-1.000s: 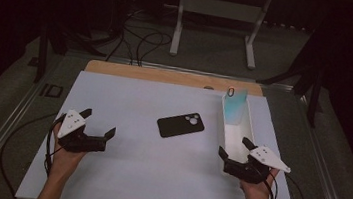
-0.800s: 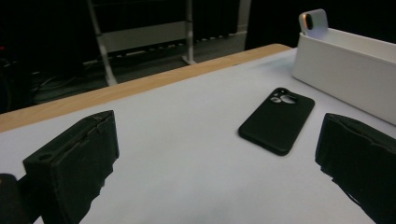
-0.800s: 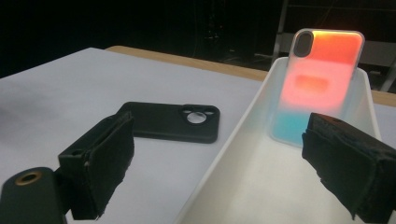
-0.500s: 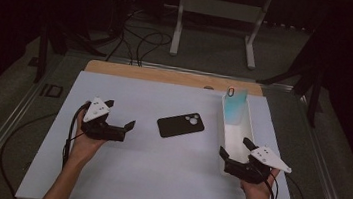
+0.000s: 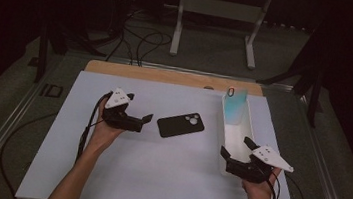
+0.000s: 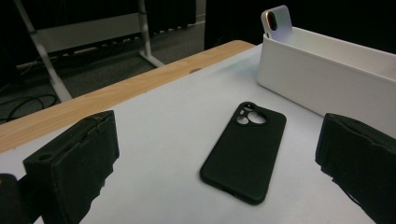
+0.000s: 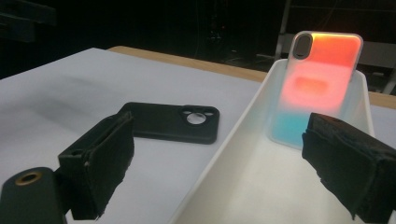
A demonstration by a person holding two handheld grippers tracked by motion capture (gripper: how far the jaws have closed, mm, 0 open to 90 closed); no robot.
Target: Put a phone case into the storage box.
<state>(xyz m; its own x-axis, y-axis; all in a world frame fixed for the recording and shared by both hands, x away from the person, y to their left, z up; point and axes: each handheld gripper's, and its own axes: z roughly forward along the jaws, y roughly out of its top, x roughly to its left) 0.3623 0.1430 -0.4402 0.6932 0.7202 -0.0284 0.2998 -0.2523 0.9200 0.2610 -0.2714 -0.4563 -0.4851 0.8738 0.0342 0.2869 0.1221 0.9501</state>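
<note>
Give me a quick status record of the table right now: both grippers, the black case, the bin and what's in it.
left gripper: open, fingers aimed at the case, not touching it
right gripper: open, at the near end of the bin
black phone case: flat on the white mat, camera cutout facing up, free
white bin: on the mat, right of the case
colourful phone case: upright, leaning on the bin's far wall
white mat: covers the table

No text, label, brand, number or sign can be read anywhere in these views.
</note>
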